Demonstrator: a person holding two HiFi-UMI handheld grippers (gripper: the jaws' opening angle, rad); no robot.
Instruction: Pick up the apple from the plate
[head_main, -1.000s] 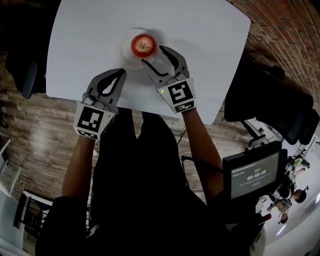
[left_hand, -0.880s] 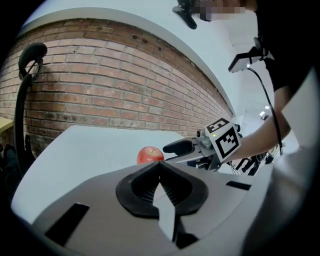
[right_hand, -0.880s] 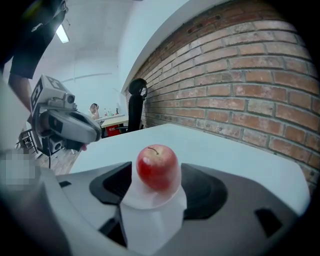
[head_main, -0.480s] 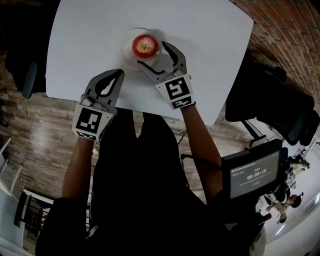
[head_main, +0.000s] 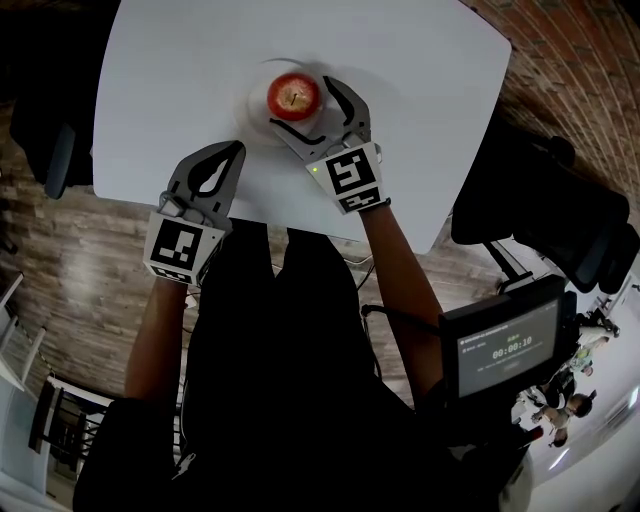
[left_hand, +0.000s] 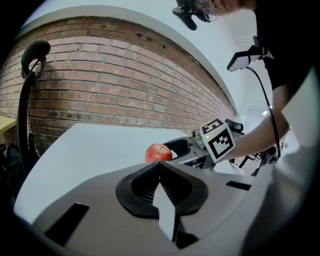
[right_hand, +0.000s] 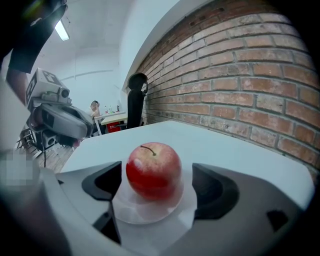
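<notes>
Now: apple (head_main: 294, 96), red with a short stem, sits upright on a small white plate (head_main: 258, 118) toward the far middle of the white table (head_main: 400, 60).

Right gripper (head_main: 300, 101): reaches in from the near right, tilted down toward the plate. Jaws wide apart, having just been opening. In the right gripper view the apple (right_hand: 153, 170) stands between the two dark pads with a gap on each side, neither pad touching it. The plate (right_hand: 150, 214) lies under and between the jaws. Not gripped or lifted.

Left gripper (head_main: 236, 150): over the near edge of the table, near left of the plate and apart from it. Jaws together at the tips, nothing between them. Its own view looks across the tabletop to the apple (left_hand: 159, 152), with the right gripper's marker cube (left_hand: 218, 141) just right of it.

Surroundings: brick wall (right_hand: 240, 75) along the far side; wood floor (head_main: 80, 250) to the left; a small screen (head_main: 505, 348) at near right.
</notes>
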